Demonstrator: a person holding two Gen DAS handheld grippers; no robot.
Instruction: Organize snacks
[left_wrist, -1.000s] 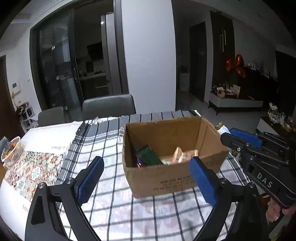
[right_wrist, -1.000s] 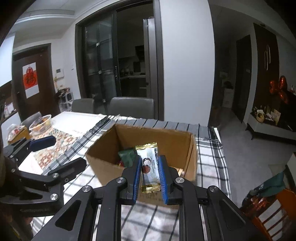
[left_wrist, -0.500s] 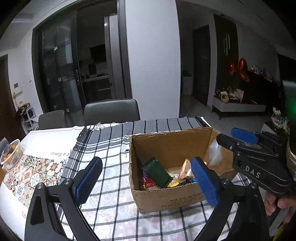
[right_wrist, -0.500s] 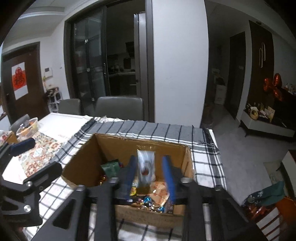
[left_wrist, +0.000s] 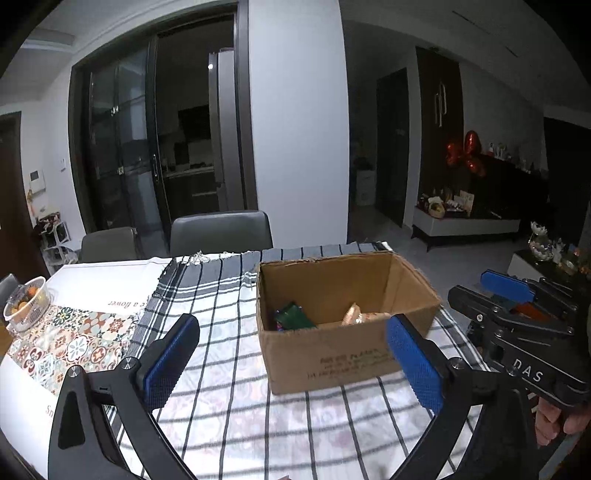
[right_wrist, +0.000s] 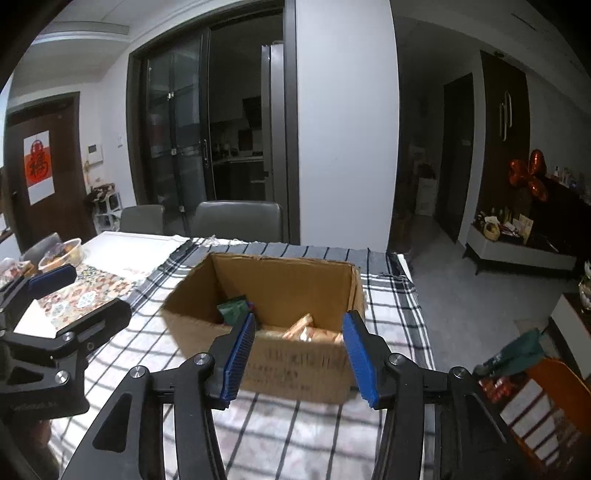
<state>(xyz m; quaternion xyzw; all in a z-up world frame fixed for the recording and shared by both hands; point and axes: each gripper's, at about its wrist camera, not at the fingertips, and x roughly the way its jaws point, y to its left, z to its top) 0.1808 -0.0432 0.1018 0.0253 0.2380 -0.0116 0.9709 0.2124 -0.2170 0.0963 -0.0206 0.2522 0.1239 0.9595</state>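
An open cardboard box (left_wrist: 332, 354) stands on the checked tablecloth (left_wrist: 221, 369); it also shows in the right wrist view (right_wrist: 295, 365). Inside lie a green packet (left_wrist: 295, 315), an orange-wrapped snack (left_wrist: 356, 315) and other wrappers. In the right wrist view the green packet (right_wrist: 232, 308) and orange snacks (right_wrist: 306, 330) lie in the box. My left gripper (left_wrist: 291, 363) is open and empty, in front of the box. My right gripper (right_wrist: 301, 356) is open and empty, just before the box's near wall. The right gripper also shows at the right of the left wrist view (left_wrist: 517, 314).
A bowl of fruit (left_wrist: 27, 302) stands on a patterned runner (left_wrist: 66, 339) at the table's left. Two grey chairs (left_wrist: 221, 230) stand behind the table. The table's right edge (right_wrist: 417, 314) drops to the floor; bags (right_wrist: 517, 362) lie to the right.
My right gripper was shut on a white snack packet over the box, then opened and dropped it in. Both grippers have drawn back from the box since.
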